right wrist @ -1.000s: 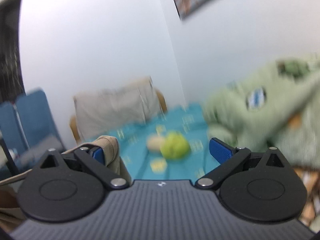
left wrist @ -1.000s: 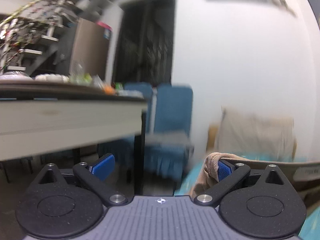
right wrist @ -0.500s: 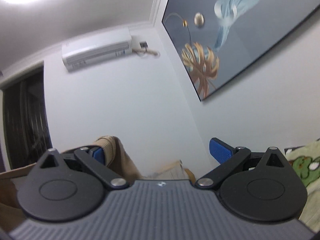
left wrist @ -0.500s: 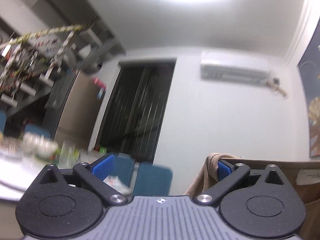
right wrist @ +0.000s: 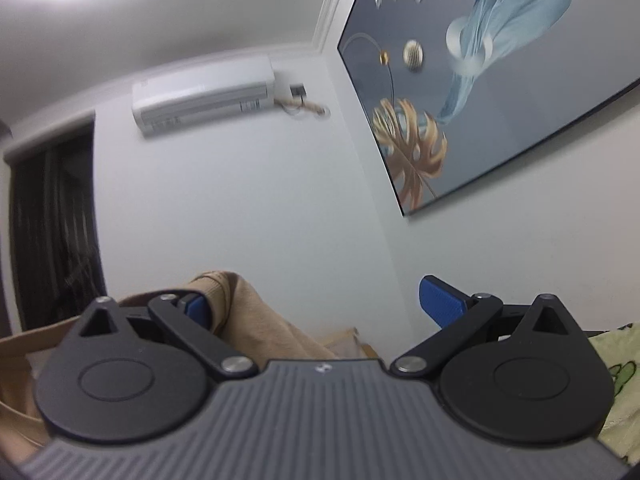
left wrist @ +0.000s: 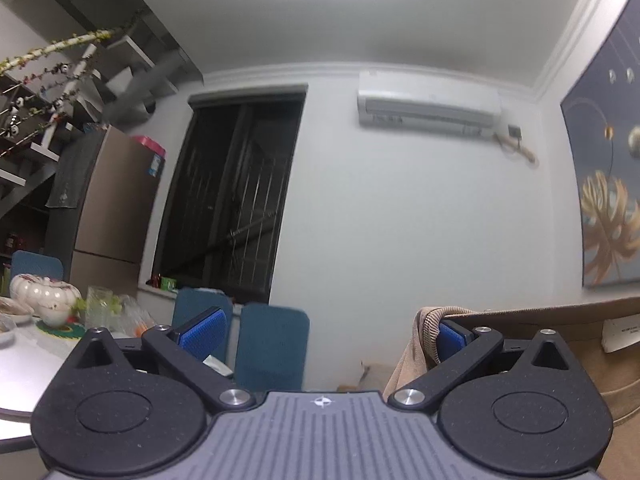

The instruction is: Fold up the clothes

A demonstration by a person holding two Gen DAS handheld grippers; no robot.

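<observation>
A tan garment with a ribbed edge [left wrist: 424, 332] hangs over the right finger of my left gripper [left wrist: 326, 334]. From there it stretches off to the right as a taut band. The same tan garment [right wrist: 256, 316] drapes over the left finger of my right gripper [right wrist: 319, 304] and runs off to the left. On both grippers the jaws stand wide apart, so the cloth is hooked on one finger and not pinched. Both cameras point up at walls and ceiling. The lower part of the garment is hidden.
A white table [left wrist: 24, 364] with dishes stands at the left, with blue chairs [left wrist: 272, 348] behind it and a fridge [left wrist: 116, 208] beyond. A green printed cloth [right wrist: 616, 360] lies at the lower right. An air conditioner [right wrist: 204, 92] and a large painting [right wrist: 480, 80] hang on the walls.
Both grippers have tilted and risen from the teal surface towards the walls and ceiling. The tan garment stays hooked on the same fingers. The jaws have not changed.
</observation>
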